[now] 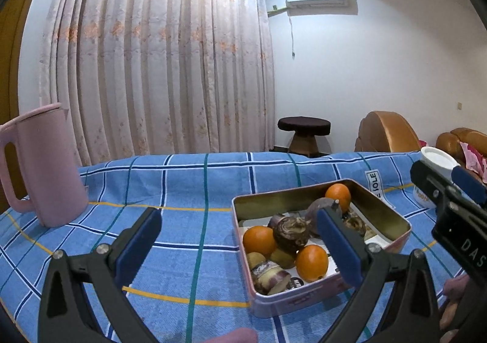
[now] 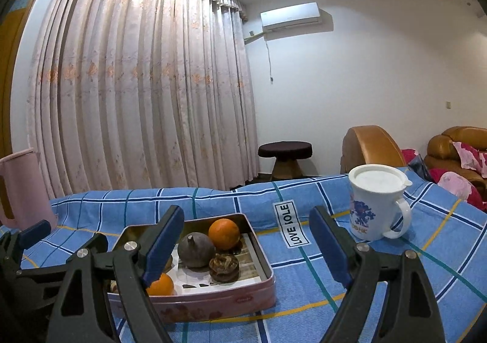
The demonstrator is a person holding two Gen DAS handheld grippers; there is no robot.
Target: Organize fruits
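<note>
A pink metal tin (image 1: 307,302) (image 2: 213,306) sits on the blue checked cloth. It holds several fruits: oranges (image 1: 259,240) (image 2: 224,233), dark purple mangosteens (image 1: 290,233) (image 2: 195,248), small green-brown fruits (image 1: 281,258) and a cut piece (image 1: 271,277). My left gripper (image 1: 240,248) is open and empty, hovering at the tin's left side, its right finger over the tin. My right gripper (image 2: 249,245) is open and empty, just right of the tin; it also shows at the right edge of the left wrist view (image 1: 450,200).
A pink jug (image 1: 45,166) (image 2: 21,188) stands at the left. A white lidded mug (image 2: 377,203) (image 1: 435,166) stands at the right. A "LOVE SOLE" label (image 2: 290,226) lies on the cloth. Beyond the table's far edge are a curtain, stool (image 2: 284,157) and brown sofa.
</note>
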